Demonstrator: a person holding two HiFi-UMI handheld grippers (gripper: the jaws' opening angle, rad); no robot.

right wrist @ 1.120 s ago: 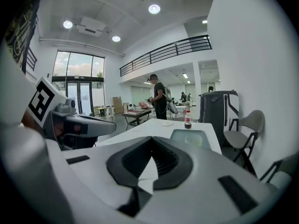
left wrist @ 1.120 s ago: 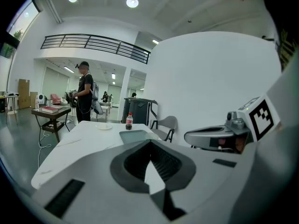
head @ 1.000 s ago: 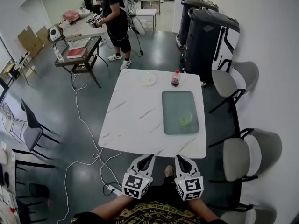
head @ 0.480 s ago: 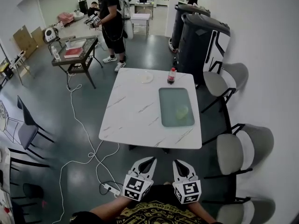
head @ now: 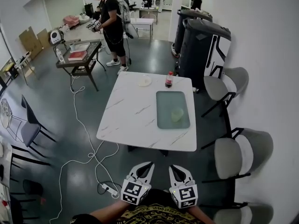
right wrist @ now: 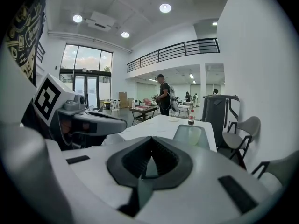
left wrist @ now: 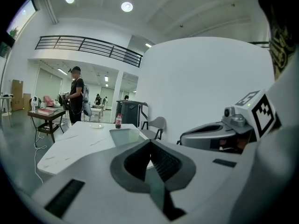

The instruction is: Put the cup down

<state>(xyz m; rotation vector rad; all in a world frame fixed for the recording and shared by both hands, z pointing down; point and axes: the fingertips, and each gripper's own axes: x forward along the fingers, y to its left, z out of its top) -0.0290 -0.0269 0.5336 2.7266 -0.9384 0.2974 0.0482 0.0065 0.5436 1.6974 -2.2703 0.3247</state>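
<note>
Pale cup [head: 177,114] rests on the tray [head: 163,121], well apart from closed, empty left gripper [head: 148,165] and right gripper [head: 174,168]

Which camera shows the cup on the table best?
The head view: the cup shows from above, sitting in the green tray. The right gripper view shows it only as a faint pale shape; in the left gripper view I cannot make it out.
</note>
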